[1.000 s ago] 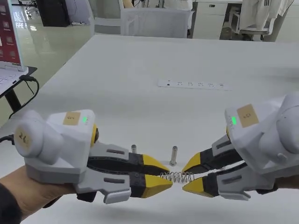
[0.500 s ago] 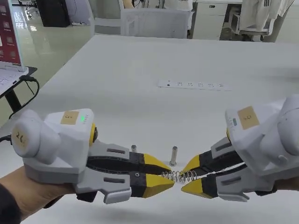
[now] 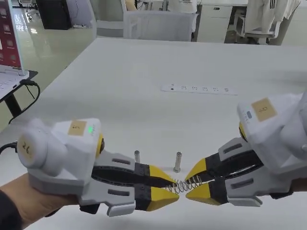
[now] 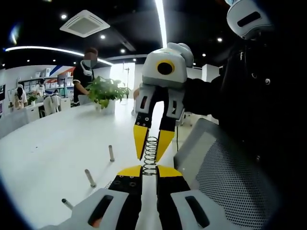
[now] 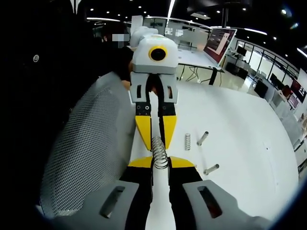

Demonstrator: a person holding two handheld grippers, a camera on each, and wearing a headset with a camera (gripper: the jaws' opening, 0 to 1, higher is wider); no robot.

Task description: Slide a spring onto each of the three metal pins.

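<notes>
The left claw (image 3: 175, 191) and right claw (image 3: 186, 187) each pinch 1 end of a small silver wire spring (image 3: 182, 186), over the white tabletop (image 3: 192, 120), near a short upright metal pin (image 3: 178, 161).

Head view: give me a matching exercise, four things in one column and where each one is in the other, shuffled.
1 spring
2 metal pin
3 power strip
4 laptop

A lying flat, far across the table
B upright on the table
C beside the table's left edge
D clamped between left gripper and right gripper

Pairs: 1-D, 2-B, 3-A, 4-C
</notes>
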